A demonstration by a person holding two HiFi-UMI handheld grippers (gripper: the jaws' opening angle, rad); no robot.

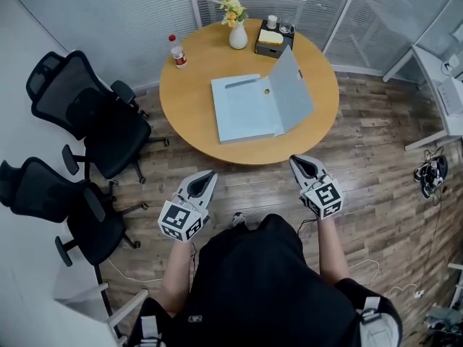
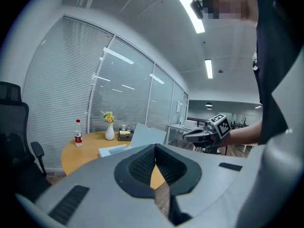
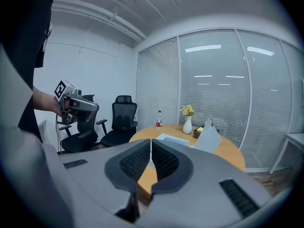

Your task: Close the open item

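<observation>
A pale blue file box [image 1: 244, 110] lies open on the round wooden table [image 1: 195, 85], its lid [image 1: 294, 91] standing up at the right side. Both grippers hang in front of the table's near edge, over the floor and apart from the box. My left gripper [image 1: 209, 176] is shut and holds nothing. My right gripper [image 1: 295, 161] is shut too, also holding nothing. The left gripper view looks past its closed jaws [image 2: 155, 149] at the box [image 2: 113, 150] and the right gripper [image 2: 202, 134]. From the right gripper [image 3: 151, 144] the raised lid [image 3: 210, 139] shows.
On the table's far side stand a red-capped bottle [image 1: 178, 52], a white vase of flowers [image 1: 237, 32] and a black tray with cups [image 1: 274, 40]. Two black office chairs [image 1: 92, 118] [image 1: 61, 201] sit at the left. A white desk [image 1: 443, 92] and cables [image 1: 432, 170] are at the right.
</observation>
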